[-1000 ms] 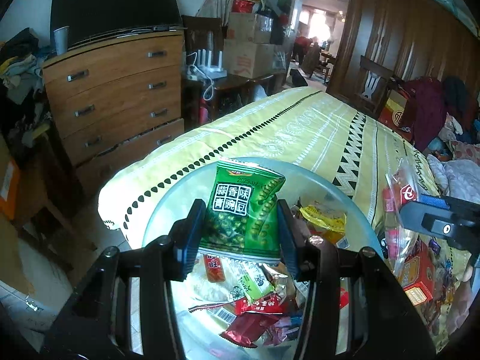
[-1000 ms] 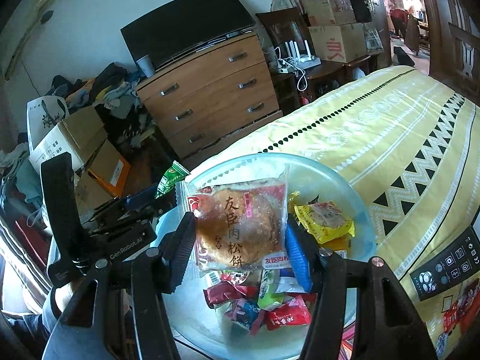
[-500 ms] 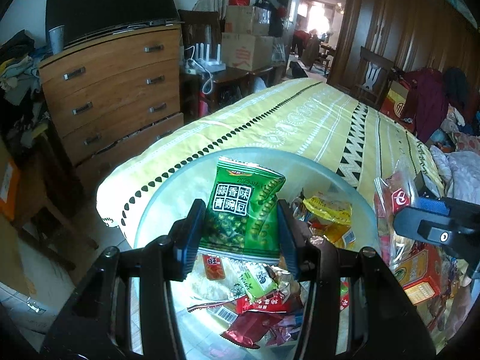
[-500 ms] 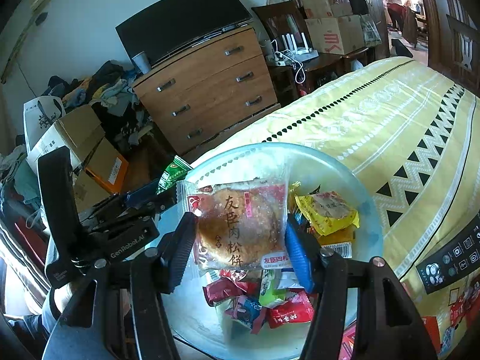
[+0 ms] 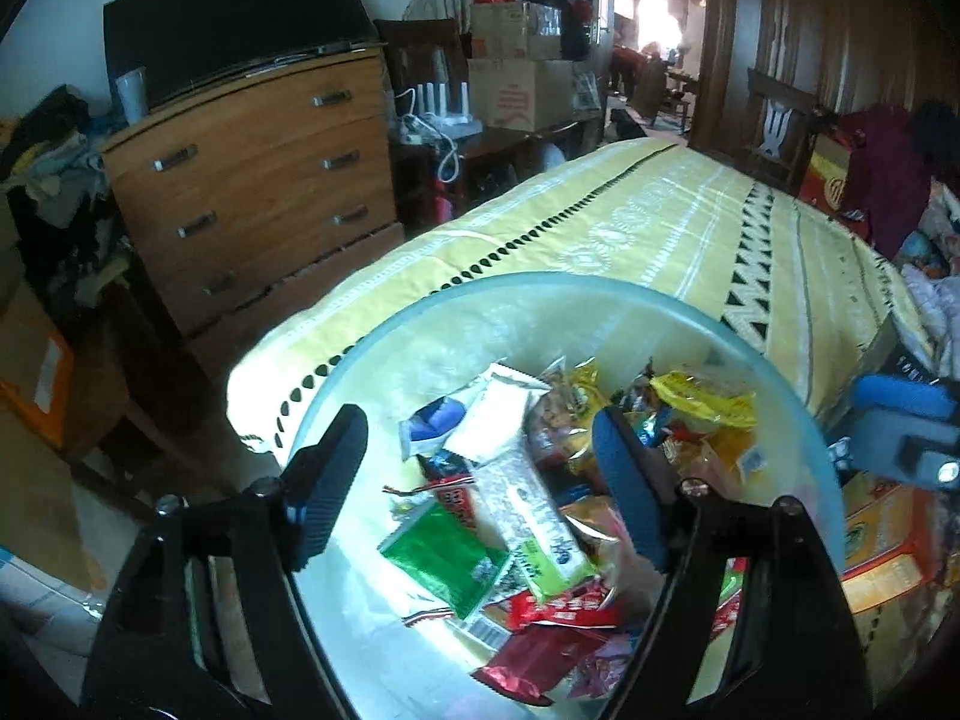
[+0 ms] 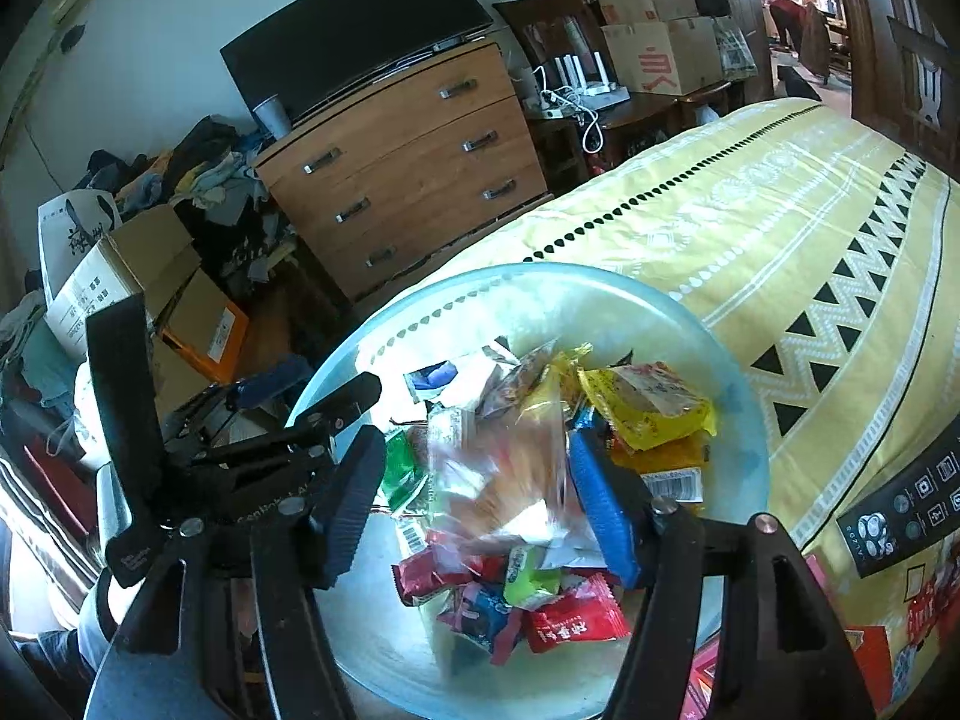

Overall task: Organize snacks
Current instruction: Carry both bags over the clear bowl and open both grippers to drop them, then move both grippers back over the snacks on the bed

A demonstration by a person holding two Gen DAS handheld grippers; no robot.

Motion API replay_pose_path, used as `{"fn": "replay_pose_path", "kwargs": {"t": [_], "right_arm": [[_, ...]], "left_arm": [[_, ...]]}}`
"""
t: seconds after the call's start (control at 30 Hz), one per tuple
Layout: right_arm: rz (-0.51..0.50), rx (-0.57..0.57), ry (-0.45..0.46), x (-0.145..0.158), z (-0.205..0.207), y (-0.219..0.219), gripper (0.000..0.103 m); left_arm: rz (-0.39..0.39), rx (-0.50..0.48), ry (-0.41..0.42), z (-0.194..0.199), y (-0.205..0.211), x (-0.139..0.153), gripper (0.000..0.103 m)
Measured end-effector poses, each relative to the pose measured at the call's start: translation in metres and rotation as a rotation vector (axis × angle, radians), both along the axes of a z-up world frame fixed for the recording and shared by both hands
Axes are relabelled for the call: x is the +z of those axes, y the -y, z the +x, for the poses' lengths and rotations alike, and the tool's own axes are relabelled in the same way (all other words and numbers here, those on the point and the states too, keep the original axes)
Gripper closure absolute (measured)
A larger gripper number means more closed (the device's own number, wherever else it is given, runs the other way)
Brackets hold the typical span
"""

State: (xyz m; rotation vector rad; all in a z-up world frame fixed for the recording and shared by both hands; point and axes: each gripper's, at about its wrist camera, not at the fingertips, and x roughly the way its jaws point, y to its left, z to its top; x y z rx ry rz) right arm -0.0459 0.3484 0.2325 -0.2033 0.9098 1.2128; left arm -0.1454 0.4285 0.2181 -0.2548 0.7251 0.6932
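1. the left gripper (image 5: 480, 480) hangs over a large translucent bowl (image 5: 600, 294) that sits at the end of a bed with a yellow patterned cover (image 5: 660, 222); its jaws are opening and stand wide apart, with nothing pressed between the pads.
2. below that gap a green snack packet (image 5: 441, 561) lies face down on the heap of snacks in the bowl, beside a long white and green packet (image 5: 528, 510).
3. the right gripper (image 6: 480, 492) also points down into the bowl (image 6: 540, 279); its jaws are opening, and a clear pastry packet (image 6: 504, 480), blurred, sits between them. it looks released, though the blur hides whether the blue pad at its right edge touches it.
4. a yellow packet (image 6: 648, 405) rests on the far right of the pile, red packets (image 6: 570, 618) lie at the near edge, and a blue and white packet (image 6: 438, 375) lies toward the back.
5. the left gripper (image 6: 252, 420) shows at the left of the right wrist view, at the bowl's rim.
6. a black remote control (image 6: 900, 510) lies on the bed cover to the right of the bowl.
7. a wooden chest of drawers (image 5: 258, 192) stands behind the bed.
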Motion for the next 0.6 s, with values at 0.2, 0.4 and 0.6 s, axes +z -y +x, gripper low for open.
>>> {"fn": "replay_pose_path", "kwargs": {"t": [0.2,0.4,0.6], "right_arm": [[0.015,-0.027,0.088,0.006,-0.019,0.027,0.024],[0.077,-0.074,0.190,0.011,-0.047,0.093,0.007],[0.092,-0.175,0.221,0.006,-0.052,0.173,0.000]], "left_arm": [[0.058,0.026,-0.014,0.000,0.008,0.001,0.020],[0.095,0.019,0.000,0.002,0.025,0.011,0.020],[0.126,-0.023,0.011,0.014,0.054,0.023,0.019]]}}
